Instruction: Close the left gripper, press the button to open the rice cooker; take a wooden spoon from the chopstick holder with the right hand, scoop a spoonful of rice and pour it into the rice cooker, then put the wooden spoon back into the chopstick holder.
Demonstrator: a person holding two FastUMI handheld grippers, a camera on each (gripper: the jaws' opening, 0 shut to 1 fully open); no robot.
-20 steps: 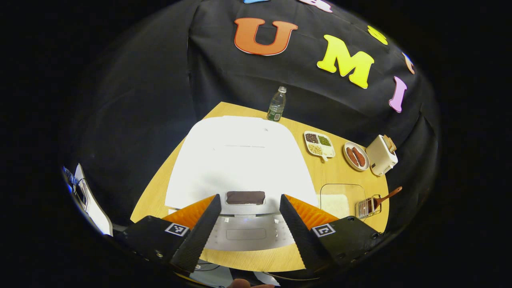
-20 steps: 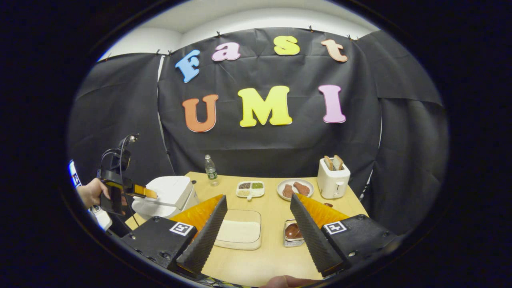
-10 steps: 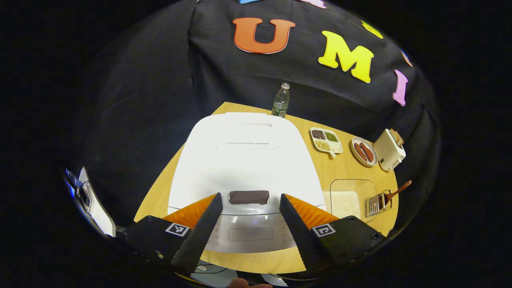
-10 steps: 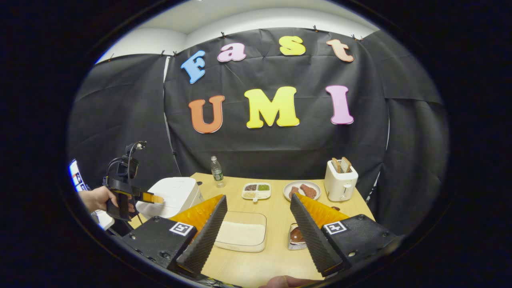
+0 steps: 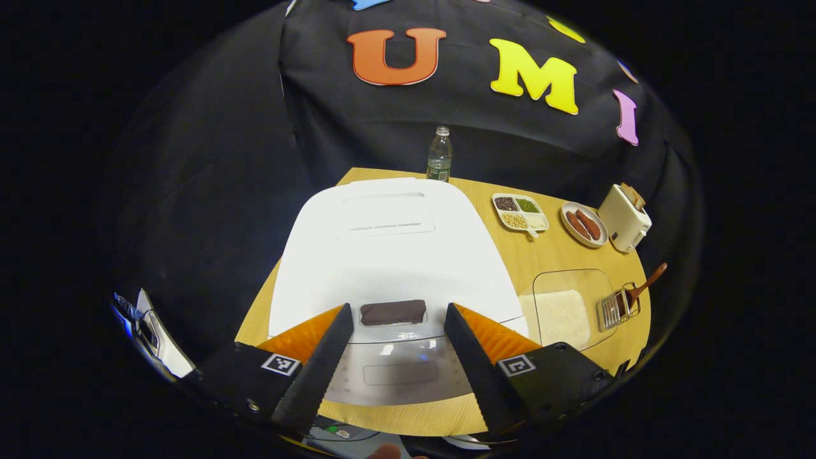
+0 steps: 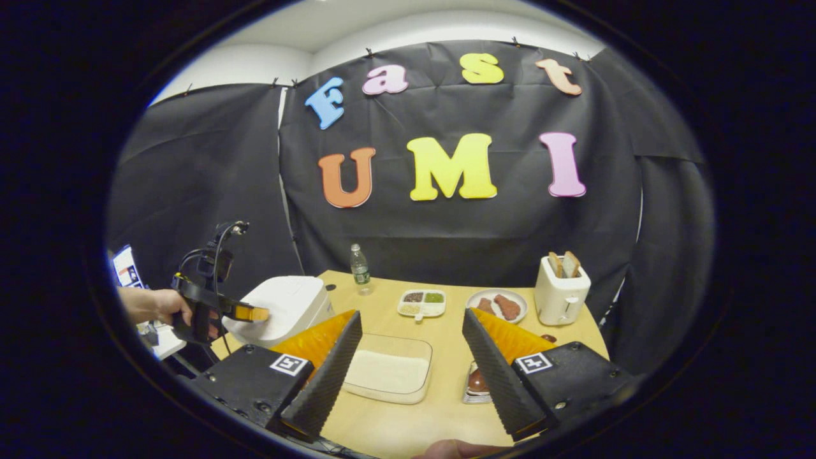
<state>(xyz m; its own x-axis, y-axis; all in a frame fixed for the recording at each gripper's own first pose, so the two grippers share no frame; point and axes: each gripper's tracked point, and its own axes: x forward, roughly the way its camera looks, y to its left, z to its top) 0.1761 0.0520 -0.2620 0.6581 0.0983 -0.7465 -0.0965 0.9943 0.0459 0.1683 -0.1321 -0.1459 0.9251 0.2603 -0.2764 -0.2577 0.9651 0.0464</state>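
Hovering over the rice cooker, left gripper has been shifted slightly toward its button; jaws still wide open, empty; closing needed.

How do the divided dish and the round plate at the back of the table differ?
The divided dish is squarish with compartments; the round plate has one undivided surface. The dish holds separate piles of dark, green and pale bits; the plate holds two reddish-brown pieces. The dish sits nearer the water bottle, the plate beside the toaster. Both are white.
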